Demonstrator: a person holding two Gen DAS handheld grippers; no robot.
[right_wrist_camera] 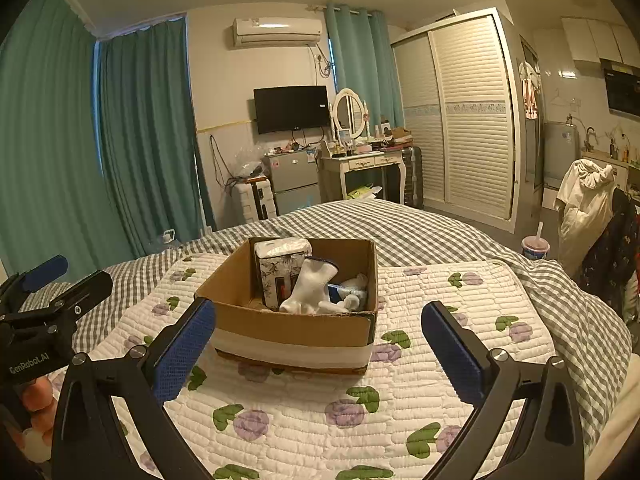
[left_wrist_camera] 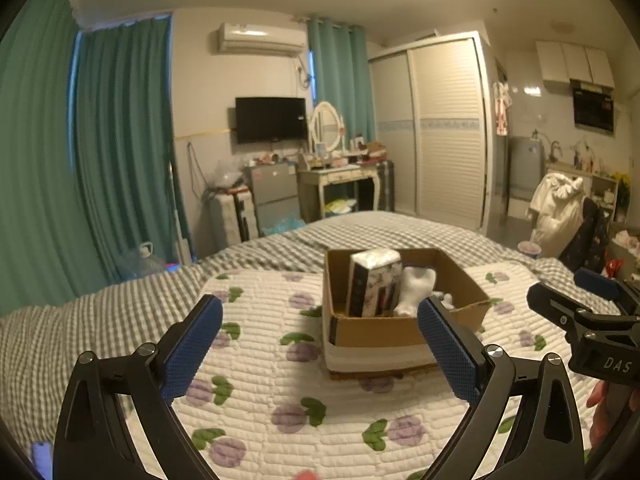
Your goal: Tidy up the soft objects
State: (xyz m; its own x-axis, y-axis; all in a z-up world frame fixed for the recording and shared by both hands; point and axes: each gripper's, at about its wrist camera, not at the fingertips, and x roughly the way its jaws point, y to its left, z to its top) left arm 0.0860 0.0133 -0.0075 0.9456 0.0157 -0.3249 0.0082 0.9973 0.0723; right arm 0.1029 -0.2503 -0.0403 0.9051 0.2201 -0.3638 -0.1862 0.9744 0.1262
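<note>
- The cardboard box [right_wrist_camera: 292, 320] sits on the flowery quilt [right_wrist_camera: 420, 360] on the bed, right in front of both grippers.
- Inside it stands a tissue pack [right_wrist_camera: 280, 272], upright near the back left corner, and white socks [right_wrist_camera: 312, 292] lean on it (one sock has a dark blue edge at the top).
- More small white soft things [right_wrist_camera: 354, 292] lie low in the right part of the box; they are too bunched up to tell apart.
- No soft thing shows on the quilt outside the box, so I think the packing is nearly done or done.
- The left gripper [left_wrist_camera: 320, 344] has its fingers spread wide, holding nothing, and it hangs just in front of the box.
- The right gripper [right_wrist_camera: 318, 344] is the same: fingers spread wide, nothing between them.
- If a tidy-up is the next step, it would be good to reach in from above and pinch a sock in its thick middle, not its floppy tip.
- Go slowly beside the tissue pack, since a bump could tip it over.
- Keep the two grippers apart (they are close side by side), so they do not knock each other over the box.
</note>
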